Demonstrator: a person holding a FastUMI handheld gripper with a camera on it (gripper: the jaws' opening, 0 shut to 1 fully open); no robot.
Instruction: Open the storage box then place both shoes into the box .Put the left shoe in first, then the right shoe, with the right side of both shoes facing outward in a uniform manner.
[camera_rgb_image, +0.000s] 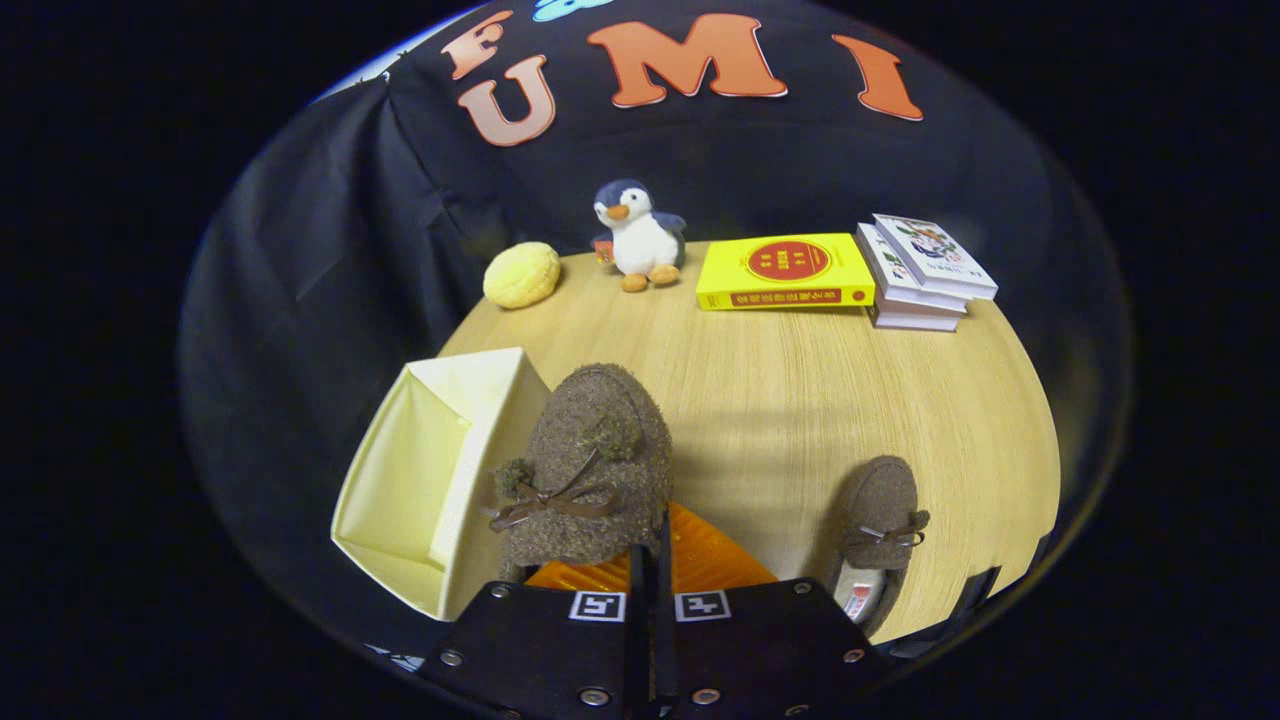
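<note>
Shoe (590, 470), brown and fuzzy with a bow and pompoms, held up just ahead of the hand-held gripper (650, 570), toe pointing away, heel pinched at the fingers, which look nearly closed on its rear edge. Hangs beside the storage box (415, 470), pale yellow, lid open, mouth facing up, touching or overlapping its right wall as seen from here. Second shoe (880, 535) lying on the desk (800, 400) to the right, well apart from the box. For the step in hand, probably best to carry left over the box wall, clear the rim, then lower with the right side turned outward before letting go; hard to tell from here which foot this shoe belongs to. Plenty of bare desk beyond the shoes. Farther back near the far edge: yellow bun-like toy (522, 274), penguin plush (640, 238), yellow book (785, 272), stack of books (925, 272).
</note>
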